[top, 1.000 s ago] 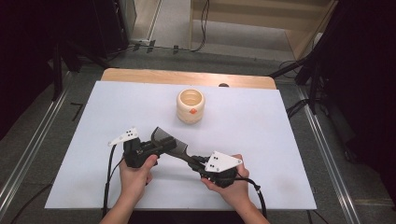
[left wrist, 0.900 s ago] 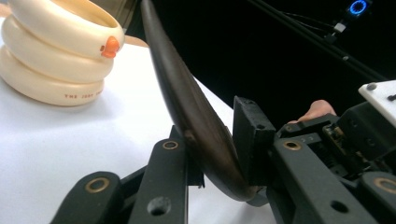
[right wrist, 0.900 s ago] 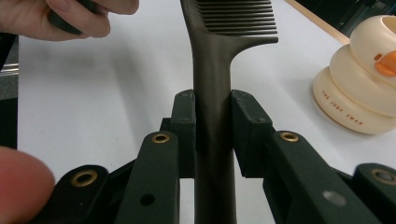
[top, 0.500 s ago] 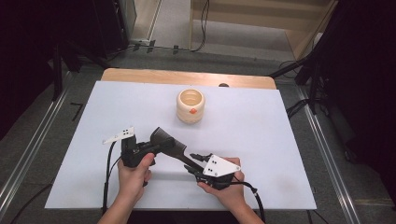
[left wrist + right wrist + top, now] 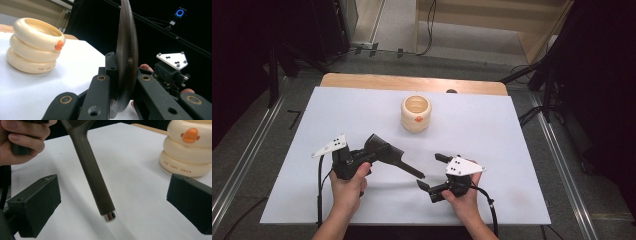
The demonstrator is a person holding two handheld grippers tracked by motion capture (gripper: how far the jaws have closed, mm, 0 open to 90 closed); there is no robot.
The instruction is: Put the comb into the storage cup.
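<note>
Dark, stiff plastic, the comb (image 5: pixel 389 155) looks light. The left gripper (image 5: pixel 353 161) has its fingers clenched on the broad head; the slim handle pokes out between the right gripper's (image 5: pixel 430 172) fingers, just released, a slippery hold.

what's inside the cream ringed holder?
In the high view the cream ringed holder looks empty down its pale inner wall; its floor is hidden by the rim. The dark spatula is clamped in the left gripper, well short of it.
</note>
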